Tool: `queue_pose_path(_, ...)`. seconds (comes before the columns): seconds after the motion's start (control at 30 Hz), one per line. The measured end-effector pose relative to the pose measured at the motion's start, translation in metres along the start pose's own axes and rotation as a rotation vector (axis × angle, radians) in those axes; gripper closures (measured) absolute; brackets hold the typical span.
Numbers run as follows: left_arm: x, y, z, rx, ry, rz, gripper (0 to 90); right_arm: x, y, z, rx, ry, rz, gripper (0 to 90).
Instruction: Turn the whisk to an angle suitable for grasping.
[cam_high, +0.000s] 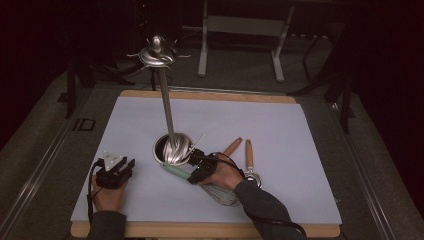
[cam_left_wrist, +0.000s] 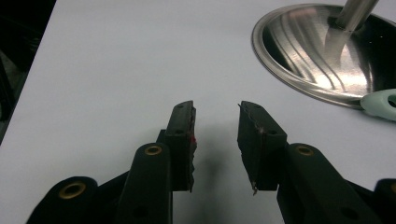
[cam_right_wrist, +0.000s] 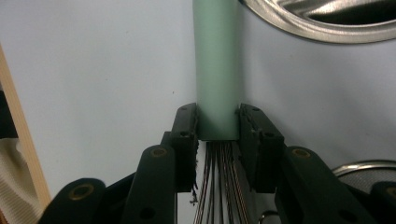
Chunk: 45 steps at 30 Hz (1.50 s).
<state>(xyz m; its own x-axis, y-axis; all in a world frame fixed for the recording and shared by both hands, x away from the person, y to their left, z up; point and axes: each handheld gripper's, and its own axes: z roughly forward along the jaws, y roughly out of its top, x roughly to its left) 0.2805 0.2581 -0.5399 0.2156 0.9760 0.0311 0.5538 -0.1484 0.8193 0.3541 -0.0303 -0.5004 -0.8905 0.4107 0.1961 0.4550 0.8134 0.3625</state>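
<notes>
Nearest us, our left gripper (cam_high: 121, 167) rests on the pale surface (cam_high: 280, 130) with its fingers (cam_left_wrist: 183, 135) apart and nothing between them, while our right gripper (cam_high: 196, 162) has its fingers (cam_right_wrist: 186, 135) set against both sides of the whisk's mint-green handle (cam_right_wrist: 216, 70) at its wire end; whether they press on it we cannot tell. The whisk's wires (cam_high: 220, 192) lie mostly hidden under our right hand, as do parts of two wooden-handled utensils (cam_high: 248, 155) beside it. Farther off the handle tip touches the steel stand's round base (cam_high: 172, 150), whose pole climbs to a hooked top that is hard to make out in the dark.
</notes>
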Motion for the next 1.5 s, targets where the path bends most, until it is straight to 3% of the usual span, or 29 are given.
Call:
queue_pose_path(0.53,0.0,0.0,0.0,0.0,0.0,0.0,66.8,0.004,0.013,0.008,0.095,-0.03,0.004,68.8)
queue_pose_path(0.73,0.0,0.0,0.0,-0.001,0.0,-0.002,66.8,0.009,0.013,0.006,0.095,-0.046,-0.004,69.2)
queue_pose_path(1.03,0.0,0.0,0.0,-0.002,-0.001,-0.002,66.8,0.009,0.012,-0.009,0.02,-0.038,0.005,69.2)
queue_pose_path(1.5,0.0,0.0,0.0,0.001,0.002,0.0,66.9,0.007,0.01,-0.04,-0.167,-0.056,0.027,69.2)
